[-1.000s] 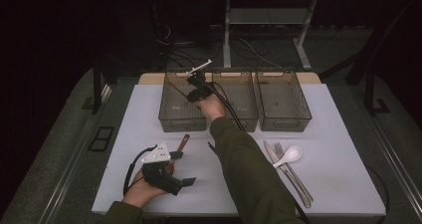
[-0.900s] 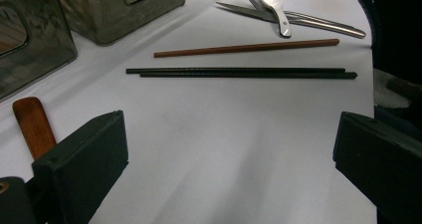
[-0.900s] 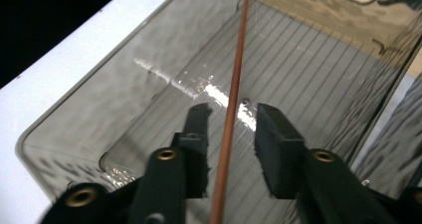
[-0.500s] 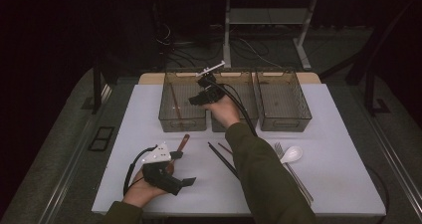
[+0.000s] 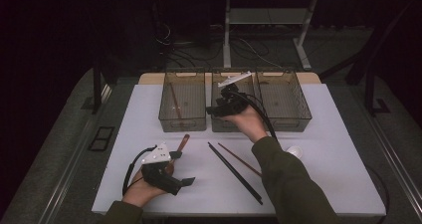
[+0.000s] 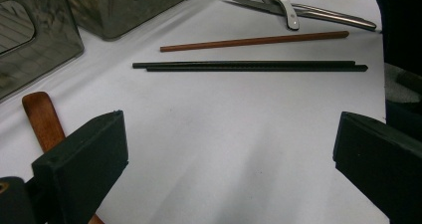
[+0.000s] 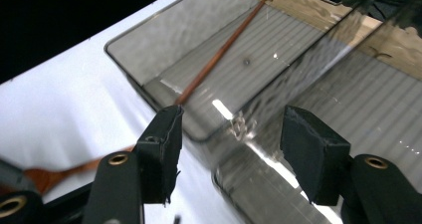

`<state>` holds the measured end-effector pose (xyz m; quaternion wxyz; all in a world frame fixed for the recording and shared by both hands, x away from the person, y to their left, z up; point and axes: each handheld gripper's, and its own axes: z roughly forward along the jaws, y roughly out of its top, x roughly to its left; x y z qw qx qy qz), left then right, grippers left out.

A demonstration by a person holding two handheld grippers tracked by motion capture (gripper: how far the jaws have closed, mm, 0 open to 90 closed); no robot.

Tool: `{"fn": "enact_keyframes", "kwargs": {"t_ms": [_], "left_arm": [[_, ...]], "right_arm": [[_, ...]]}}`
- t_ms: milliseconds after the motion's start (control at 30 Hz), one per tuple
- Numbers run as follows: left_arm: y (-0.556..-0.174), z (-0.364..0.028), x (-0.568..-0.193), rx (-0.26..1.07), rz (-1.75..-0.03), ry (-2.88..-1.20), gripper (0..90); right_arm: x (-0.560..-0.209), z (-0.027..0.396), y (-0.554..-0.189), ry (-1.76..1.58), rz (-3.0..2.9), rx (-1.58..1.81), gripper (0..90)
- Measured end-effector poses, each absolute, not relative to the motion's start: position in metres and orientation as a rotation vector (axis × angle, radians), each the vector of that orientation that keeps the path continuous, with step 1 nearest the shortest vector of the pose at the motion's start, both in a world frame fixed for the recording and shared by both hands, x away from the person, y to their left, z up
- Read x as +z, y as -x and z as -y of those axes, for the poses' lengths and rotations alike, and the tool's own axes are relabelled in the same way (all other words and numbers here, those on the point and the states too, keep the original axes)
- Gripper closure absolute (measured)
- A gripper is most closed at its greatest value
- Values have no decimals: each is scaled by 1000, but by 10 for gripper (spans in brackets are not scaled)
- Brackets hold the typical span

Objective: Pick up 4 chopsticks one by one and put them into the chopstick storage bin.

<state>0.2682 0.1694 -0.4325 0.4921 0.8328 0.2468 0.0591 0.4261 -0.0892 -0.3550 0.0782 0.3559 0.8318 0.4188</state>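
Right gripper (image 5: 213, 110), spread and empty, above middle bin (image 5: 234, 125) near rim.

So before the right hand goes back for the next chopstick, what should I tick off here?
1. Brown chopstick lies inside the left bin: ok.
2. Right gripper jaws have just been opening, nothing between them: ok.
3. Second brown chopstick lies free on the table, apart from the black chopsticks: ok.
4. Left gripper open and empty, resting beside the wooden spoon: ok.
5. Right forearm crosses above the black chopsticks; whether the sleeve clears them: cannot tell.
6. Middle bin contents: cannot tell, the hand covers it.
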Motion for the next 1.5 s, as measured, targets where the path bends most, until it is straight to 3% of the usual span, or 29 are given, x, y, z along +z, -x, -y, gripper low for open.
{"fn": "enact_keyframes", "kwargs": {"t_ms": [1500], "left_arm": [[-268,-170,-435,149,-607,-2035,4]], "right_arm": [[-393,200,-319,-926,-2506,1357,397]]}}
